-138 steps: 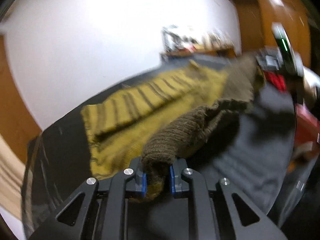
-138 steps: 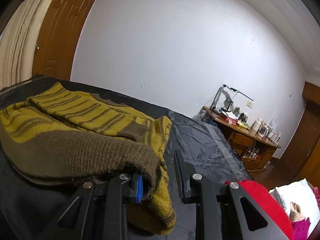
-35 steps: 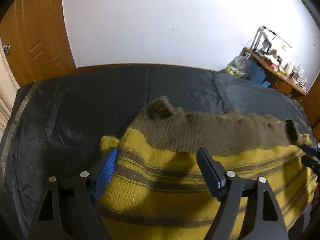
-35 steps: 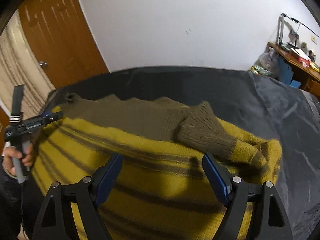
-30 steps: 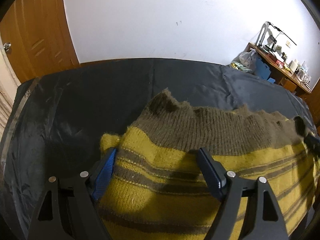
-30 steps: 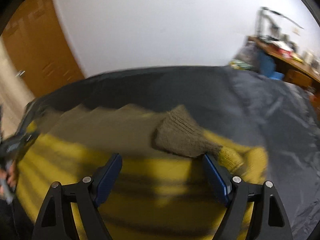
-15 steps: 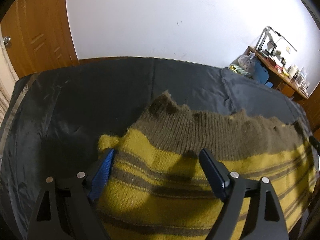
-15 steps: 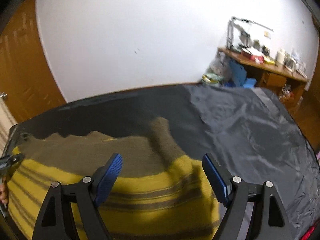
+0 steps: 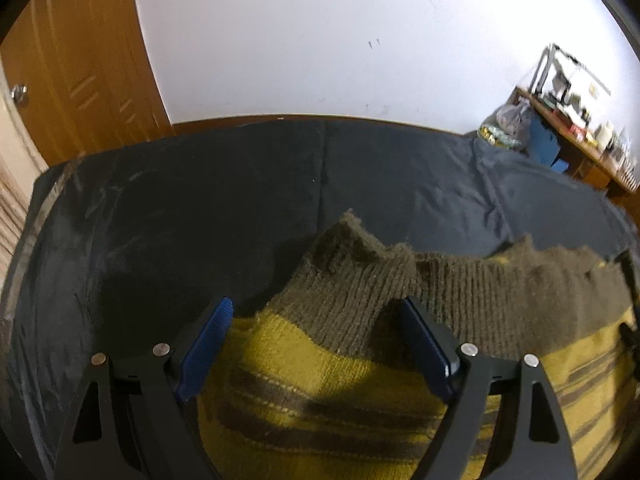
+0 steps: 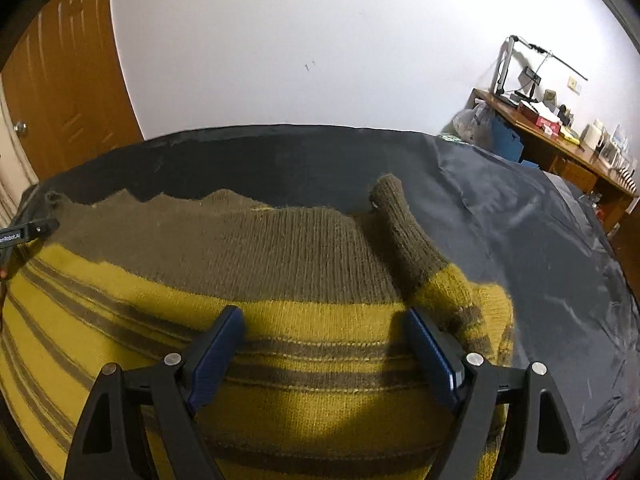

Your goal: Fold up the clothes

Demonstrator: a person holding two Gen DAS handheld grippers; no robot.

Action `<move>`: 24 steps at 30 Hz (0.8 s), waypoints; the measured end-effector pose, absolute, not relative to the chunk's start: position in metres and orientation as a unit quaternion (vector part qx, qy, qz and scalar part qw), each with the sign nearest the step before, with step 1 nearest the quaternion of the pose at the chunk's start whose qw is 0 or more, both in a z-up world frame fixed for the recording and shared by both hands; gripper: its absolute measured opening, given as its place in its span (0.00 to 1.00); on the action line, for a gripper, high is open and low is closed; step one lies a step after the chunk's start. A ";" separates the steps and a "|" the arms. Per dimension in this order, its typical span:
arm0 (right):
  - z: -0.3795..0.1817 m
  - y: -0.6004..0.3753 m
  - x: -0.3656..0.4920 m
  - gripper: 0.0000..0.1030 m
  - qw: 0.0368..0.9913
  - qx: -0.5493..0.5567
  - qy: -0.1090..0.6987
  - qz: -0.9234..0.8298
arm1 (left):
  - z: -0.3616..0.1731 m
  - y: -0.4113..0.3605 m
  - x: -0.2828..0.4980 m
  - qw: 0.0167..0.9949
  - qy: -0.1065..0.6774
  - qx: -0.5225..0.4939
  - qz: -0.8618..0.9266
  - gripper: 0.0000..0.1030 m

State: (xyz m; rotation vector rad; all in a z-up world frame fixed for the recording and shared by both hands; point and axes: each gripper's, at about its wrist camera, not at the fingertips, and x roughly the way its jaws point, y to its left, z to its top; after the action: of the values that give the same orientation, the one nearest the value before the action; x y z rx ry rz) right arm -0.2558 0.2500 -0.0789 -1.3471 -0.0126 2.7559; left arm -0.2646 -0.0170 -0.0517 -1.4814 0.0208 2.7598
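A mustard-yellow knitted sweater [image 9: 320, 392] with brown stripes lies flat on a black sheet [image 9: 180, 220], its brown ribbed hem [image 9: 348, 288] at the far side. My left gripper [image 9: 314, 312] hovers open over the sweater's left part, nothing pinched between its blue pads. In the right wrist view the same sweater [image 10: 280, 360] fills the foreground, and a sleeve with a brown cuff [image 10: 404, 232] lies folded over its right side. My right gripper [image 10: 322, 320] is open above the striped body, just left of that sleeve. The left gripper's finger [image 10: 28, 232] shows at the left edge.
The black sheet [image 10: 520, 232] stretches bare beyond the hem and off to the right. A wooden desk [image 10: 560, 140] crowded with small items stands at the far right by a white wall. A brown door [image 10: 68, 92] is at the left.
Both grippers held sweater fabric several seconds ago and have let go. The right gripper swung right, then came back lower over the sweater. The left gripper edged toward the hem.
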 end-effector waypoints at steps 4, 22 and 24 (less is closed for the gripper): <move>-0.083 0.252 -0.256 0.83 0.036 -0.437 0.002 0.899 | -0.053 -0.016 -0.262 0.005 0.007 -0.470 0.883 0.87; -0.092 0.259 -0.245 0.84 0.026 -0.434 -0.001 0.900 | -0.054 -0.019 -0.253 0.006 0.000 -0.477 0.879 0.91; -0.093 0.259 -0.244 0.84 0.026 -0.434 0.000 0.901 | -0.051 -0.016 -0.254 -0.002 0.000 -0.480 0.877 0.91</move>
State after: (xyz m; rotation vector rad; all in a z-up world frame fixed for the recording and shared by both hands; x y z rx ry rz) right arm -0.2436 0.2588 -0.0925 -1.3410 -0.0013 2.7832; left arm -0.2542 -0.0158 -0.0506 -1.5108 0.0012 2.7581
